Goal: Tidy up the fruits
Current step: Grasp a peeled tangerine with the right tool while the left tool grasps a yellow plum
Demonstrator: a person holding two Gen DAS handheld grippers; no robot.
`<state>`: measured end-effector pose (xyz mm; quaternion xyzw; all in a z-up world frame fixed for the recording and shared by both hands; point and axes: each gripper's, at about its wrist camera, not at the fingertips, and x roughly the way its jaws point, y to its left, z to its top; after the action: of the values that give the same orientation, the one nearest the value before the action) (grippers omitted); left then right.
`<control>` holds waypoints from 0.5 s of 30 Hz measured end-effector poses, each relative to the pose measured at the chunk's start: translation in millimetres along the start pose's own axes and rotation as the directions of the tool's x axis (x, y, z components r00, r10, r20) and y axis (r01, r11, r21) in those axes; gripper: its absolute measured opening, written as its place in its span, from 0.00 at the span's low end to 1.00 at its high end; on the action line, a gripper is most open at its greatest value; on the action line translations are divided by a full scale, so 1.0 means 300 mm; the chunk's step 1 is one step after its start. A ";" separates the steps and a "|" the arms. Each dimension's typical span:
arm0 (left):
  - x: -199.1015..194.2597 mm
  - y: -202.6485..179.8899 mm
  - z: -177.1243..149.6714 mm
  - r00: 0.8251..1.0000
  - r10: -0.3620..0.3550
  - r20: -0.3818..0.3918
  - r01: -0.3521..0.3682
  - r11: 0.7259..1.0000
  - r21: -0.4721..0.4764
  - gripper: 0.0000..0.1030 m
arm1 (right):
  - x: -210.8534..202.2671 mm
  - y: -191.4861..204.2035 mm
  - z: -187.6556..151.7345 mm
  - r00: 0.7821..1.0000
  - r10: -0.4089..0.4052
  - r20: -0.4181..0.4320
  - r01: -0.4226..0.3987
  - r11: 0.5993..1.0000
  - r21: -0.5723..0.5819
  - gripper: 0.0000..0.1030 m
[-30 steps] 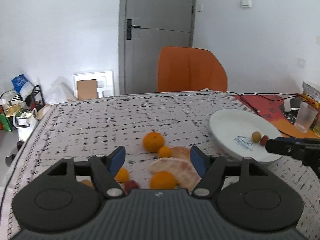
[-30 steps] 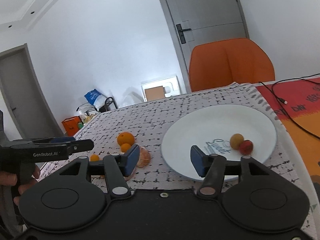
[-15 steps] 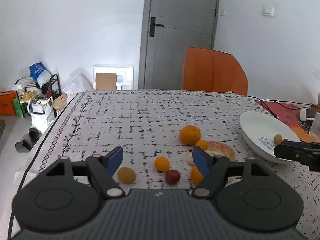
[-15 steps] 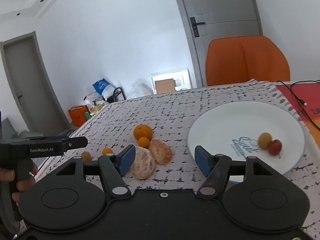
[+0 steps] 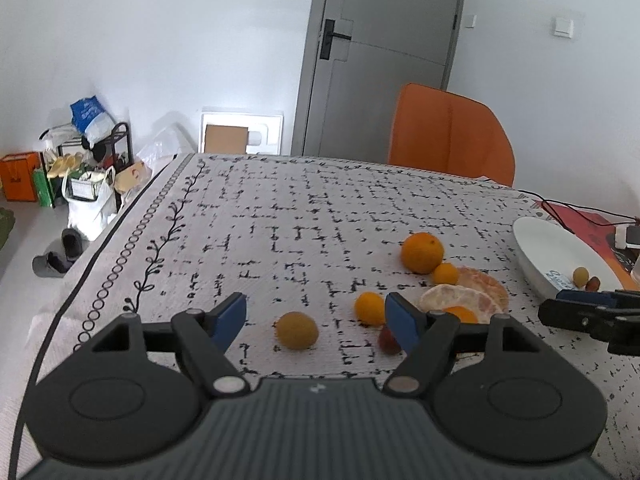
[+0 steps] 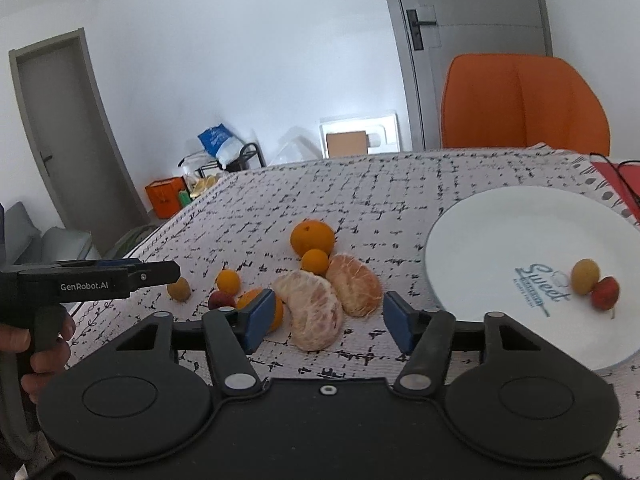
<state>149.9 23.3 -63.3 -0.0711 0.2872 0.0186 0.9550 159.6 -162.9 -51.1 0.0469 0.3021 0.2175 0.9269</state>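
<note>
The left gripper (image 5: 316,314) has its fingers wide, with nothing in them, above a small yellow fruit (image 5: 297,330). The right gripper (image 6: 330,316) is wide too, over a peeled orange half (image 6: 314,310). The white plate (image 6: 500,232) beside that half holds two small fruits (image 6: 595,283).

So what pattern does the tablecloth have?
The tablecloth is white with broken black grid lines; the left wrist view shows it best.

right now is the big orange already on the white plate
No, the big orange sits on the tablecloth left of the white plate, which holds only two small fruits.
</note>
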 end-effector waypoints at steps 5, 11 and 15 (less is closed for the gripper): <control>0.028 0.023 -0.010 1.000 -0.009 -0.021 0.009 1.000 -0.013 0.71 | 0.036 0.010 -0.007 1.000 0.002 -0.031 -0.003 1.000 -0.006 0.51; 0.050 0.034 -0.023 0.999 -0.016 -0.028 0.016 1.000 -0.026 0.70 | 0.075 0.019 -0.018 0.998 0.004 -0.063 -0.004 1.000 -0.011 0.49; 0.065 0.037 -0.027 0.999 -0.022 -0.035 0.022 1.000 -0.023 0.69 | 0.097 0.022 -0.025 0.997 0.004 -0.080 -0.005 1.000 -0.013 0.48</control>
<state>160.9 32.9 -82.1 -0.0853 0.3028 0.0101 0.9492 173.9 -144.6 -71.4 0.0328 0.3374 0.2233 0.9139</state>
